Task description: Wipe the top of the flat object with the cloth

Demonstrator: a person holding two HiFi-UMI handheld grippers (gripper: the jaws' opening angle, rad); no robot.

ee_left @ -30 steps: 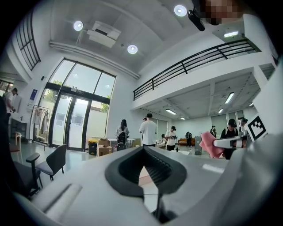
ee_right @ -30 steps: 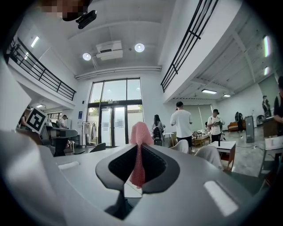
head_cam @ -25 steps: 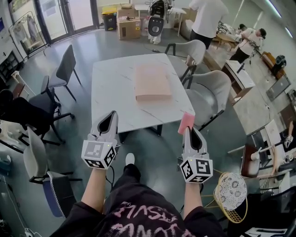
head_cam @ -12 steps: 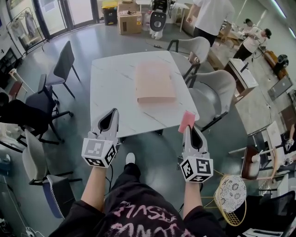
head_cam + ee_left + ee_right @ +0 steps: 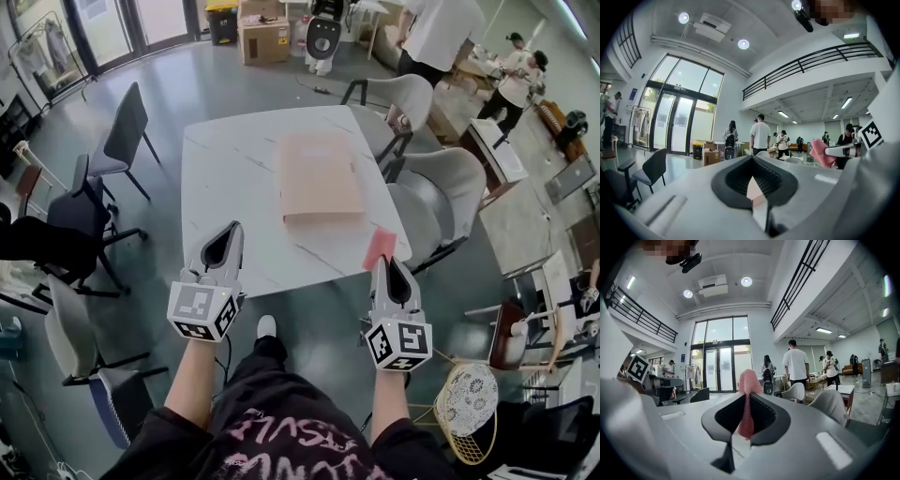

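Observation:
A flat tan-pink object [image 5: 321,176] lies on the white marble table [image 5: 230,178], right of its middle. Both grippers hover in front of the table's near edge, apart from the object. My right gripper [image 5: 387,263] is shut on a pink cloth [image 5: 379,247], which sticks up out of the jaws; the right gripper view shows the cloth [image 5: 748,380] pinched in that gripper [image 5: 746,398]. My left gripper [image 5: 228,232] is shut with nothing in it. In the left gripper view, that gripper [image 5: 753,159] points at the table, and the cloth [image 5: 821,152] shows at right.
Two grey chairs [image 5: 433,192] stand at the table's right side, and dark chairs [image 5: 124,131] at its left. A cardboard box [image 5: 263,37] and several people [image 5: 439,33] are beyond the table. A yellow wire basket [image 5: 469,403] sits on the floor at my right.
The table and the flat object have drifted slightly nearer and to the right in the head view. Both grippers keep their pose, the right one still holding the cloth.

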